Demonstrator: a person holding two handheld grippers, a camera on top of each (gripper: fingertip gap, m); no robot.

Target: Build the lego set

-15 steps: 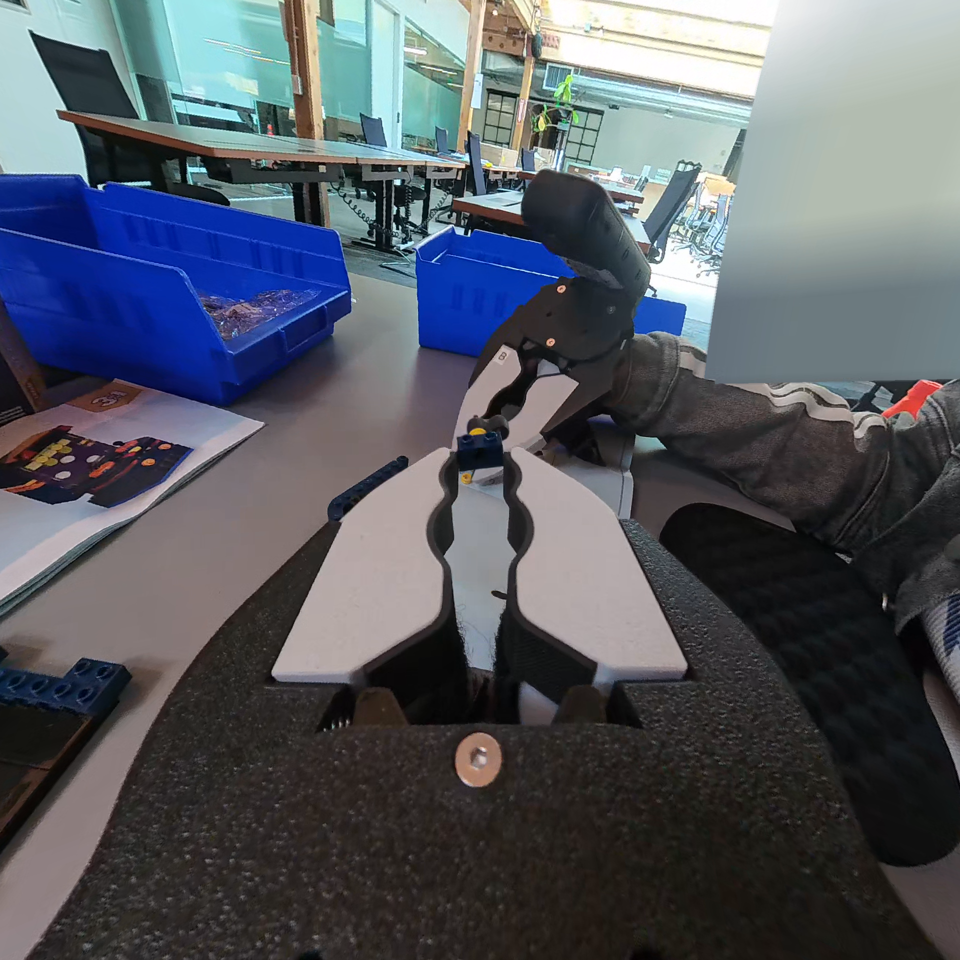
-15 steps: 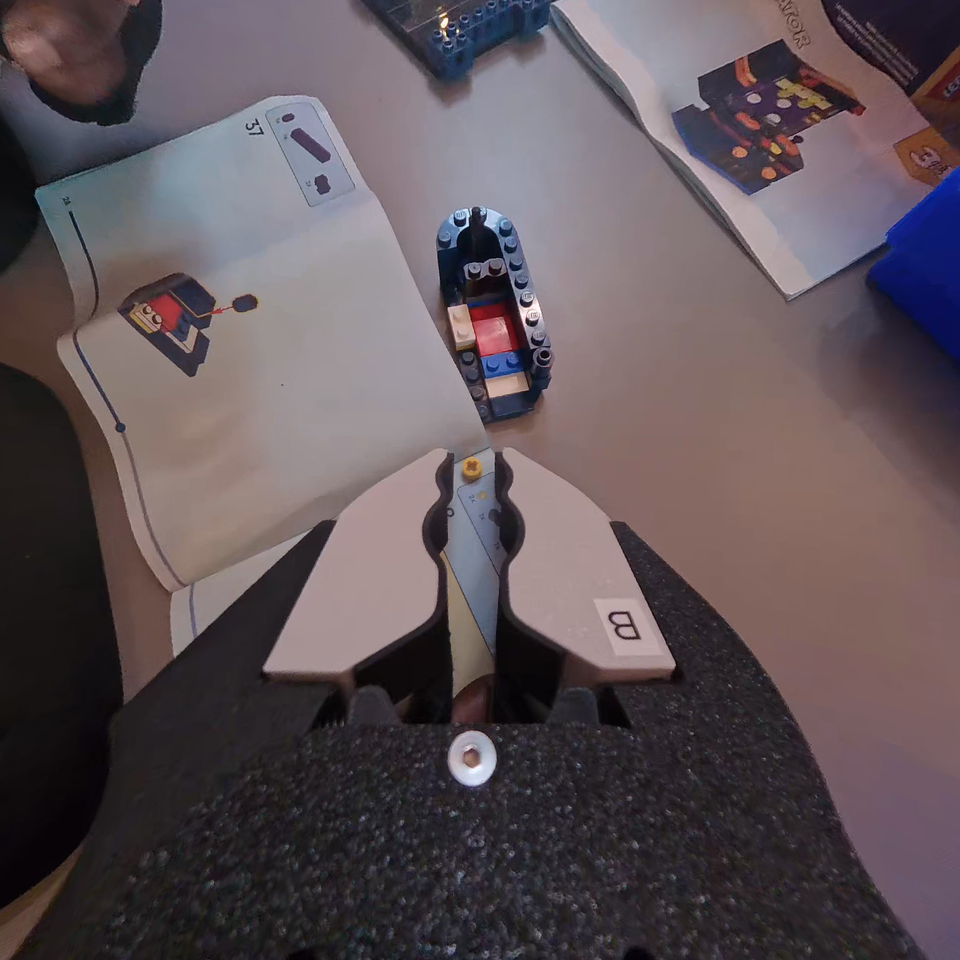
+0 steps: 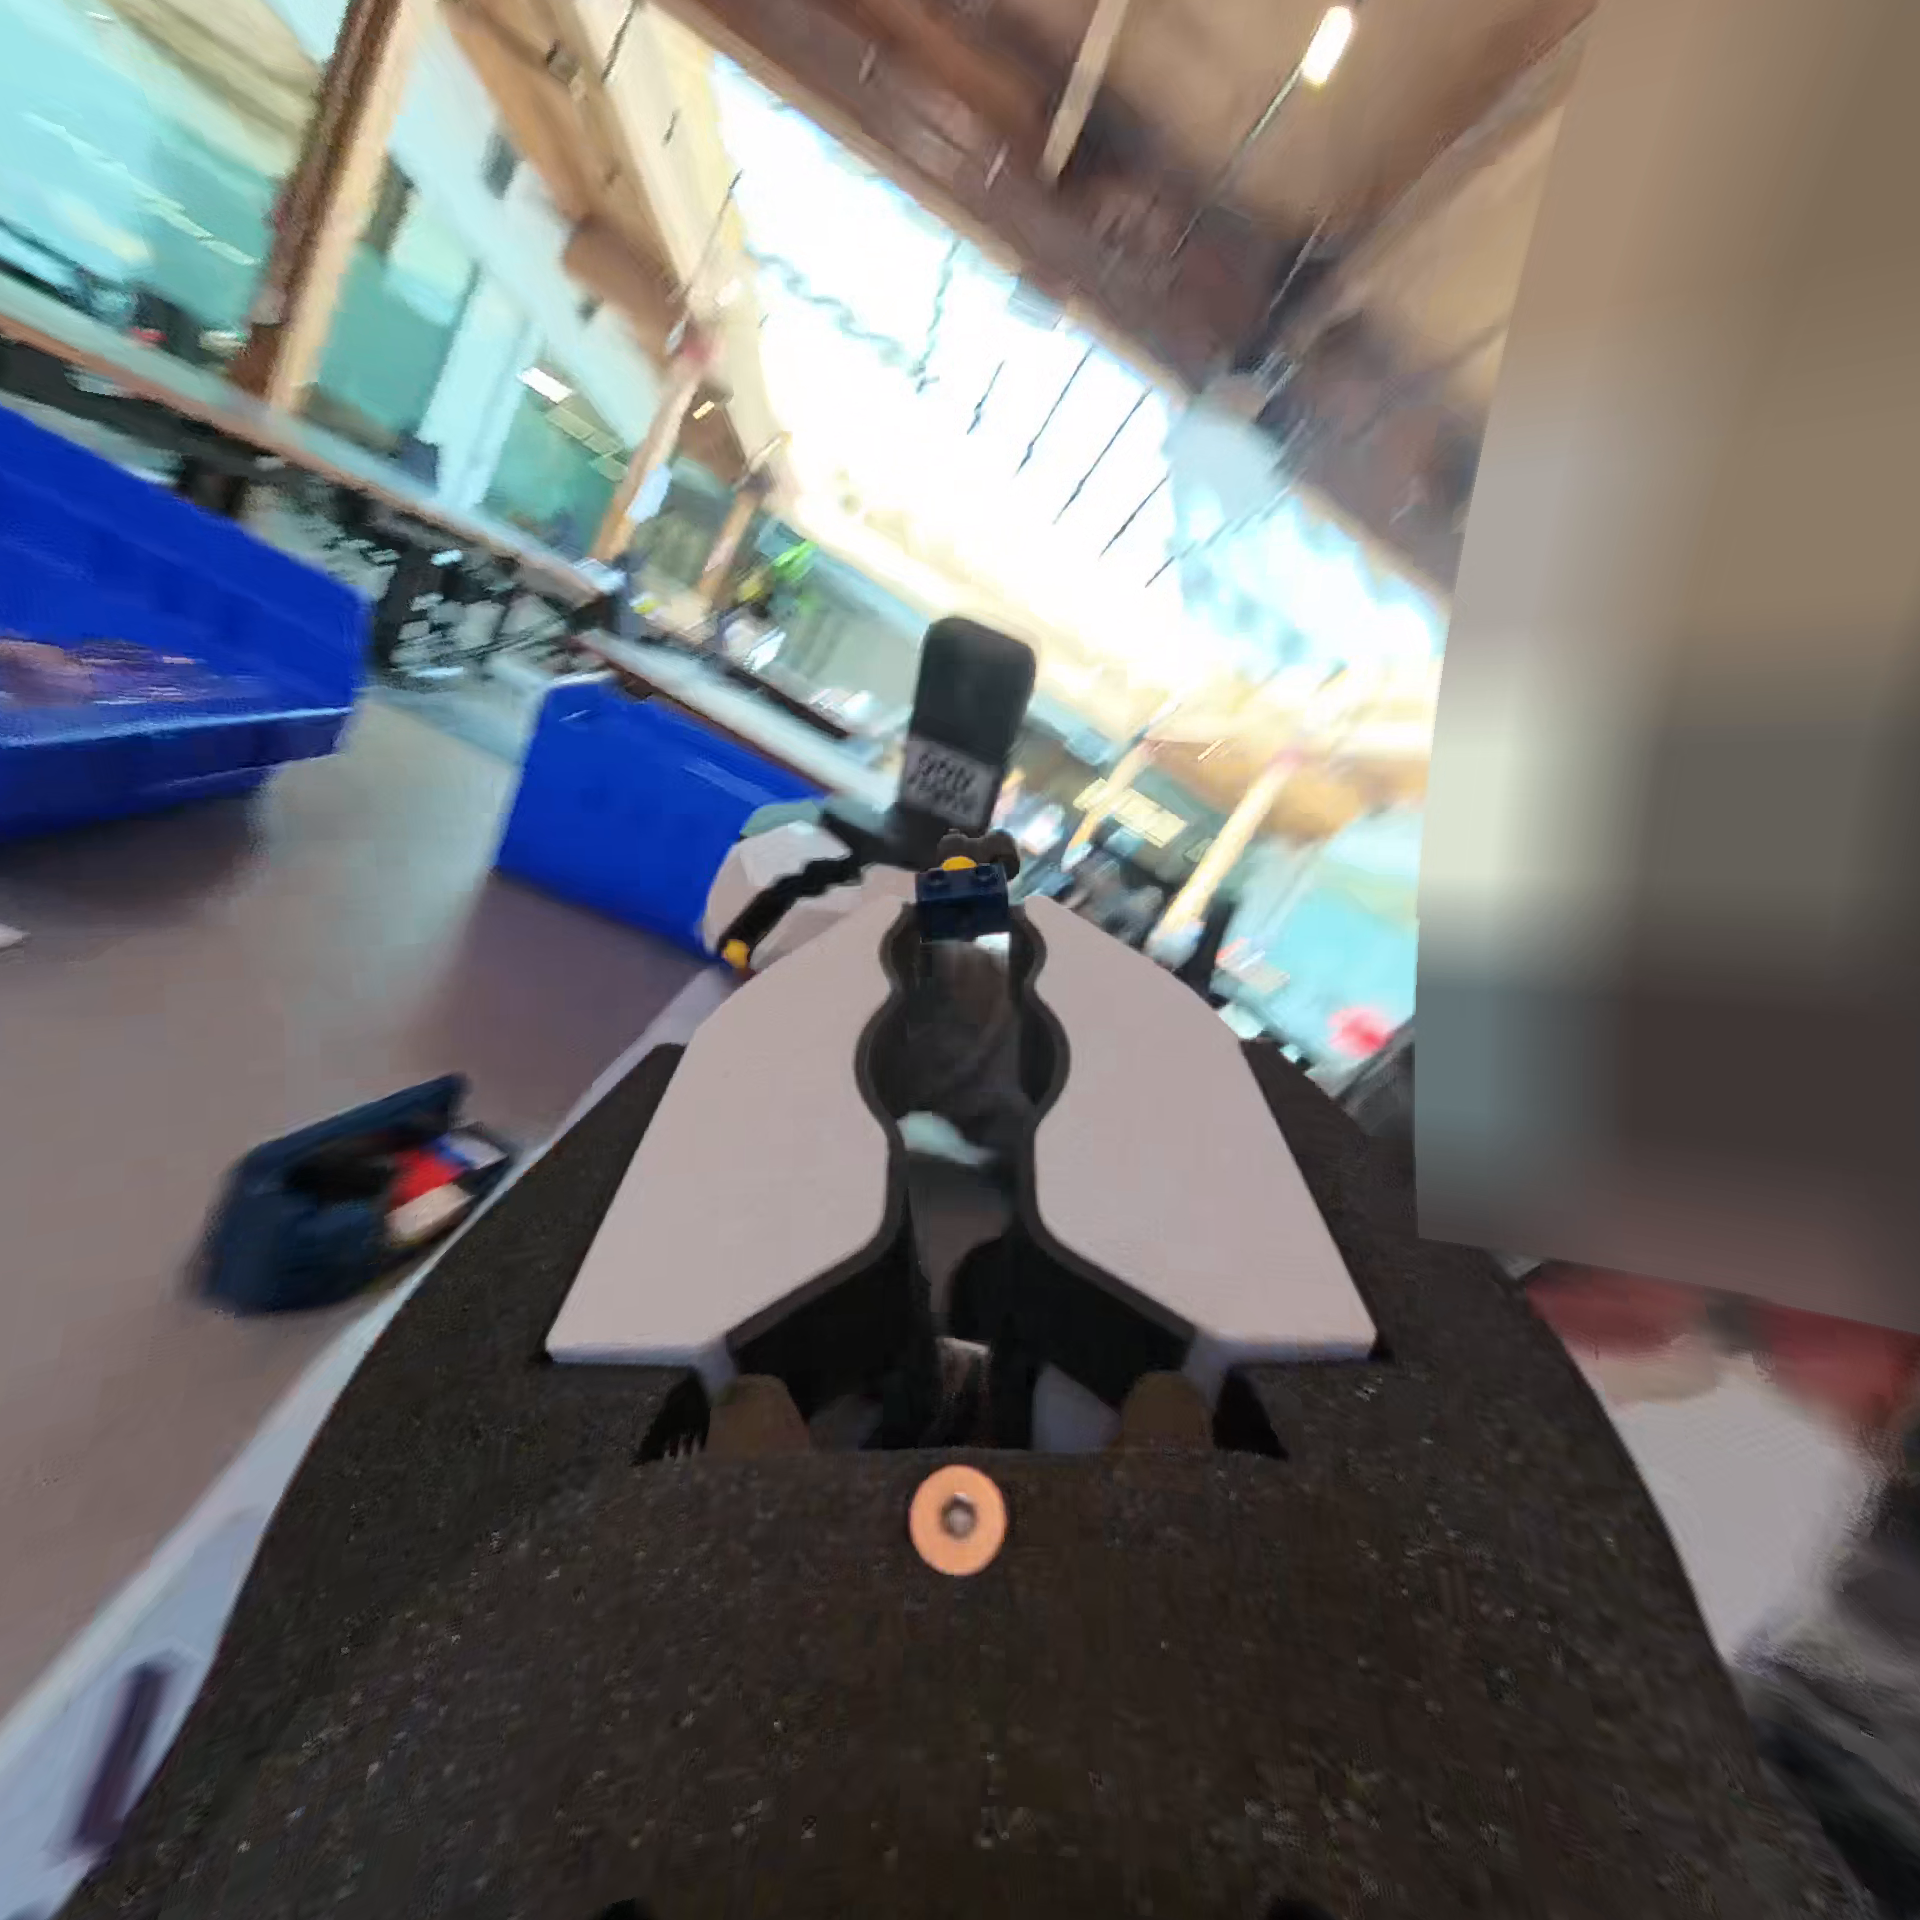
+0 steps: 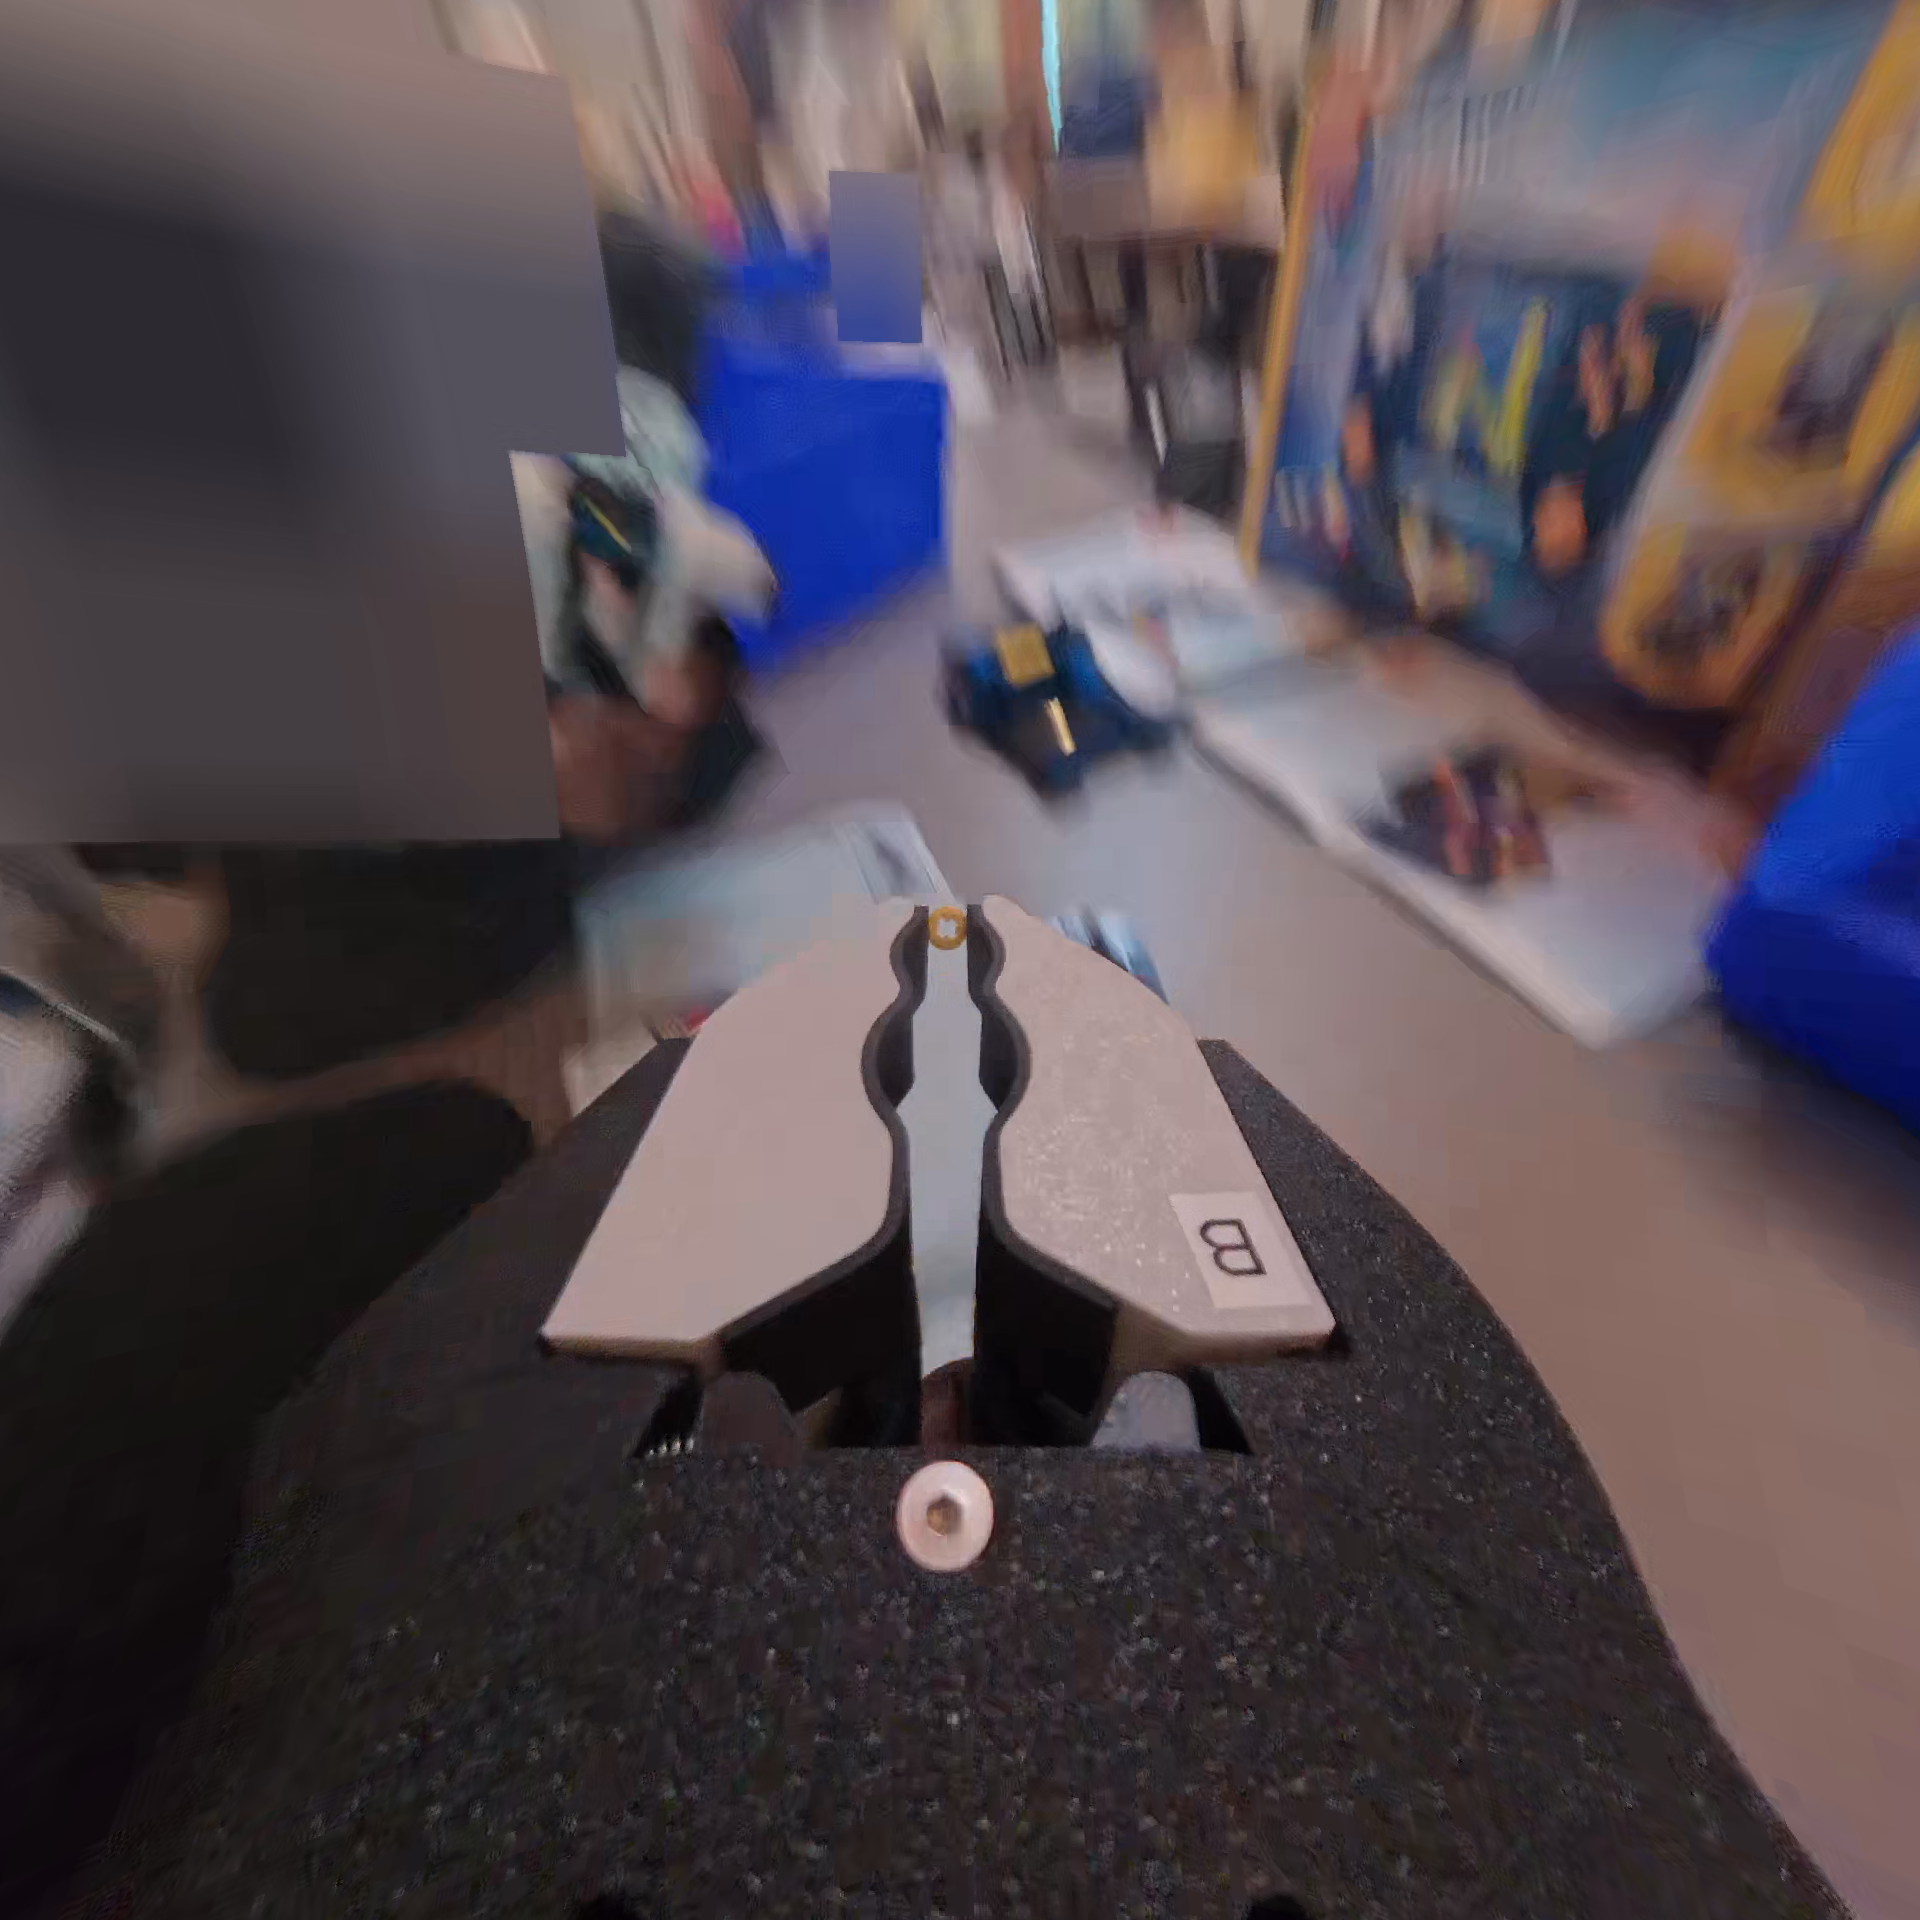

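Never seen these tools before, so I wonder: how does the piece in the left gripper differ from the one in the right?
The left gripper pinches a dark blue studded brick; the right gripper pinches a small yellow ring. The brick is blocky and wider, so the left fingers stand farther apart; the ring is round, tiny, with a hole. Both sit right at the fingertips, lifted off the grey table.

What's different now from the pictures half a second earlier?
Both grippers swung up off the table, so the views now look across the room, blurred. The right gripper, which had a small yellow ring lying between its fingers over the booklet, has closed on the ring and lifted it. The left gripper still holds the dark blue brick.
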